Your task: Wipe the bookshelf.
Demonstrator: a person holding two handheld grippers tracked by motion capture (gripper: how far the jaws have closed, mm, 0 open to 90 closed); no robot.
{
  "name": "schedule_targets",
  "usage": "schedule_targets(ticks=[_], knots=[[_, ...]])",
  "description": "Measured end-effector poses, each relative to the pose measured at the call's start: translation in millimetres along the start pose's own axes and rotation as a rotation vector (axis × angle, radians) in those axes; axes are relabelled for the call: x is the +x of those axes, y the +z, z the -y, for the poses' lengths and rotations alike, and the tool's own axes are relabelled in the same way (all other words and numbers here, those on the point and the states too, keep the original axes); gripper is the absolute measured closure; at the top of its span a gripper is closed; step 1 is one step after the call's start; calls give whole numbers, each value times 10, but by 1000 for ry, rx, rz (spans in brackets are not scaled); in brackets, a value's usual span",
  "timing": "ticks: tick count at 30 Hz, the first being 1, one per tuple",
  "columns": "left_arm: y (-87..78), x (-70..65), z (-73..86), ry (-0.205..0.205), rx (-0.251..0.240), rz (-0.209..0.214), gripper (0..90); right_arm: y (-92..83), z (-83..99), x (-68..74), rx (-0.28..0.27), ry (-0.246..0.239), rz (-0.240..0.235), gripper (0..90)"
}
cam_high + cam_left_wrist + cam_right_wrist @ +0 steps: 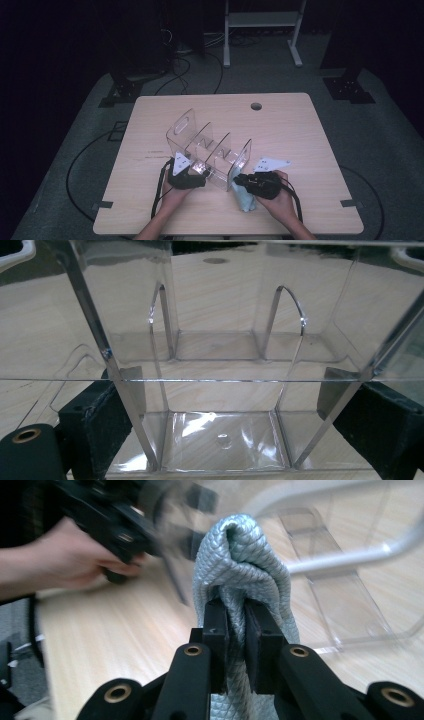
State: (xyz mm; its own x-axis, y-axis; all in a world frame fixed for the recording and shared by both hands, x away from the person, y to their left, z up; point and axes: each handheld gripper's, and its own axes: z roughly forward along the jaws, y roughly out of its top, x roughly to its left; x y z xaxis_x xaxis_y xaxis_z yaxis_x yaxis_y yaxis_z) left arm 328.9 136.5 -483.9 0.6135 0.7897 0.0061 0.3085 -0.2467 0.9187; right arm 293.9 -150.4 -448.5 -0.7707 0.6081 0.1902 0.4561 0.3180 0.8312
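Note:
A clear acrylic organizer (207, 145) with several upright dividers stands in the middle of the wooden table. My left gripper (201, 173) straddles its near end. In the left gripper view the two black jaws of my left gripper (222, 385) press against the outer walls of the organizer (220, 355), one on each side of a compartment. My right gripper (236, 181) sits just right of the organizer's near corner, shut on a folded grey-blue quilted cloth (245, 201). In the right gripper view the cloth (240, 555) bulges up from between the closed jaws of my right gripper (236, 615).
The wooden table (300, 130) has a cable hole (256, 106) near its far edge. Cables trail off the near edge on both sides. In the right gripper view, the person's other hand (70, 565) is at the upper left and the organizer (345, 605) lies to the right.

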Motion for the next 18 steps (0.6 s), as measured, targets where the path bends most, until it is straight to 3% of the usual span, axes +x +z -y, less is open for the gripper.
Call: schedule_targets(ticks=[4,10,15,18], knots=[[1,3,1,-3,-3,0,79,115,113,-86,35,73,-21,804],[-4,17,0,-6,-3,-2,79,166,140,43,67,35,-47,802],[-4,17,0,-7,-2,-3,79,190,150,-34,73,40,-23,802],[-1,18,-1,-10,-4,-5,79,237,192,-156,80,77,2,803]])
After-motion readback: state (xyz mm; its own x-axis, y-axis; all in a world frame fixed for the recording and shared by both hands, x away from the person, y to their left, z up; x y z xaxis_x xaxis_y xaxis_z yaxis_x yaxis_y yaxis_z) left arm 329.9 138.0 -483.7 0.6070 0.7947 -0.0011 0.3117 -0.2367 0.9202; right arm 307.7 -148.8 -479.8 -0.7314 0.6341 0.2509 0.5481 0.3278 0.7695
